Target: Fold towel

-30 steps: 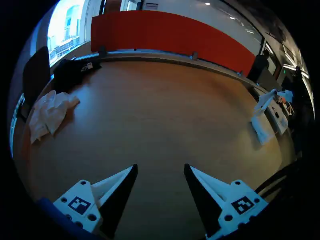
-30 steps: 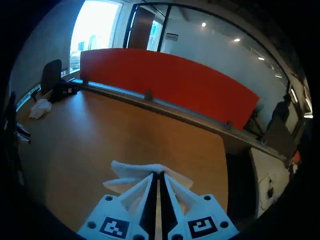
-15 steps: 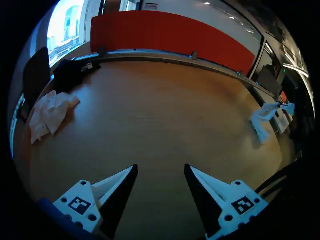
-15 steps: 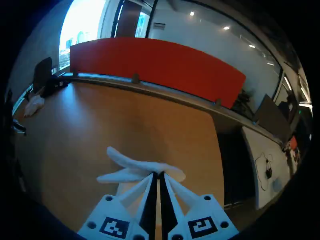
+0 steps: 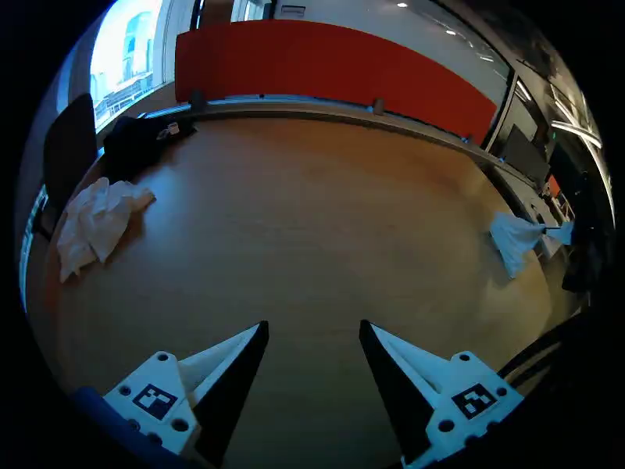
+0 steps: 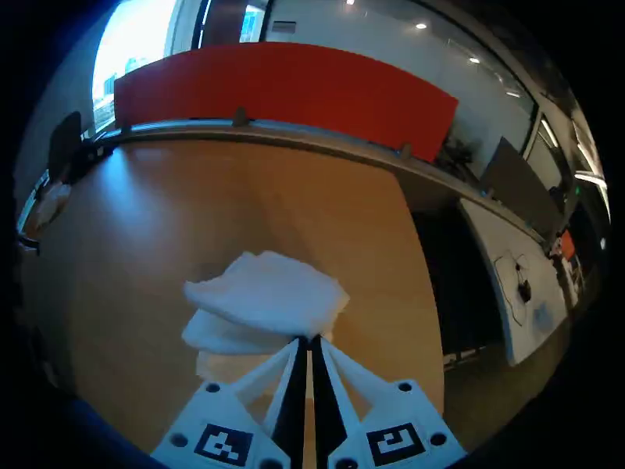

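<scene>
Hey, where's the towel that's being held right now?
The towel is pinched in the shut right gripper, over the wooden table toward its right edge; the left gripper view shows it far right.

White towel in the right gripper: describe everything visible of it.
The white towel is soft cloth, bunched into several loose layers, not yet a neat fold. The right gripper pinches one edge between shut jaws, and the layers fan out ahead of it above the wooden table. In the left gripper view it hangs as a drooping bundle near the table's edge. Whether it touches the wood is unclear.
</scene>
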`<state>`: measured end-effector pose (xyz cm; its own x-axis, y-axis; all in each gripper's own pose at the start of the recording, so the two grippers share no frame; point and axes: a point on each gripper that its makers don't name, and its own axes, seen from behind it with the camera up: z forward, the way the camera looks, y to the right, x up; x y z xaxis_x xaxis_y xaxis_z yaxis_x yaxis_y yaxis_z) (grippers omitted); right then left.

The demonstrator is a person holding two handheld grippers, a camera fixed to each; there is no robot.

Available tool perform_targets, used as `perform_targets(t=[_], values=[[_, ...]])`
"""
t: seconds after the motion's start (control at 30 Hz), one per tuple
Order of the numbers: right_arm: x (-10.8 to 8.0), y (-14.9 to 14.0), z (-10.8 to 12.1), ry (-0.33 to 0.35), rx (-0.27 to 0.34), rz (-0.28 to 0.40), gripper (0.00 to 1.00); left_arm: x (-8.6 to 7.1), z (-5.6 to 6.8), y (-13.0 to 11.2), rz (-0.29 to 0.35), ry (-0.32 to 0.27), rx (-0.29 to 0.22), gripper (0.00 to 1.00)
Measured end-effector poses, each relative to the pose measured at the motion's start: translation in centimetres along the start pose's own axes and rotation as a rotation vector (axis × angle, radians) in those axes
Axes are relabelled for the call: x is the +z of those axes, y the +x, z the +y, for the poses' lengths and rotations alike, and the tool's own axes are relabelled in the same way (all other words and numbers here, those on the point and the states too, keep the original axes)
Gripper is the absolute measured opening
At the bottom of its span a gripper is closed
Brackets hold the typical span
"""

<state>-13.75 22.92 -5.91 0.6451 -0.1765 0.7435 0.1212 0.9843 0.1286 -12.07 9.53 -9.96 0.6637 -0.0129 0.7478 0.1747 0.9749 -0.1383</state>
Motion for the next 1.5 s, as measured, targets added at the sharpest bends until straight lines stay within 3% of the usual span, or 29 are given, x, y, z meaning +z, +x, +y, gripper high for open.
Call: perform_targets(t=[0.4,0.8,1.23,1.5], values=[[1.7,-5.8,1.3,-0.044,0.058,-0.105,0.05,-0.2,-0.4,-0.5,-0.003,0.01,-0.002,0.86],[3.6,-9.0,1.7,-0.073,0.069,-0.185,0.05,-0.3,-0.5,-0.5,-0.002,0.015,0.004,0.86],[4.1,-10.2,1.7,-0.088,0.074,-0.204,0.07,-0.4,-0.6,-0.5,-0.001,0.017,0.006,0.86],[3.4,-9.8,1.8,-0.105,0.064,-0.186,0.2,-0.4,-0.7,-0.4,0.002,0.017,0.002,0.86]])
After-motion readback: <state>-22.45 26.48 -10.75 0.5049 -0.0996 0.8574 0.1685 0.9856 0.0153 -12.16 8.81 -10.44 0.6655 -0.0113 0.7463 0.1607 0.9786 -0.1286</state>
